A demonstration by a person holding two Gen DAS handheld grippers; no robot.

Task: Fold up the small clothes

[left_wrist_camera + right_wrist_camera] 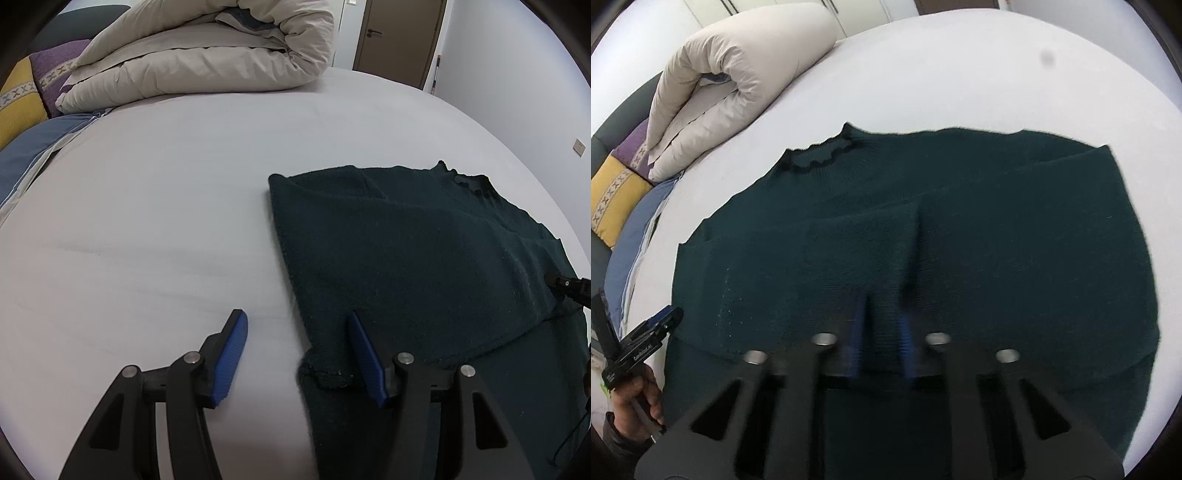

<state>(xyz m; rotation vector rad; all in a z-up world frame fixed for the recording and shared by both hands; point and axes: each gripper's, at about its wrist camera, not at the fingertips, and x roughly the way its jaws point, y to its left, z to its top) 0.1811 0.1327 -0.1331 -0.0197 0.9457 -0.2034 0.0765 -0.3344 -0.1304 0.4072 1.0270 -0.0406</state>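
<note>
Skirting the sweater (424,258) left edge, open left hand-held gripper (295,332) over bare sheet (166,221)

Both grippers share one build — black angular linkage arms, silver round pivot pins, ribbed blue pads (232,354). The left gripper (653,328) carries small white lettering; a dark sleeve (617,439) covers the wrist.

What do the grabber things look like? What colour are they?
The left gripper and the right gripper are black plastic frames with triangle cut-outs and round silver bolts. Their fingers wear ribbed blue pads. The left one has small white lettering on its side, and a dark sleeve shows at the wrist.
</note>
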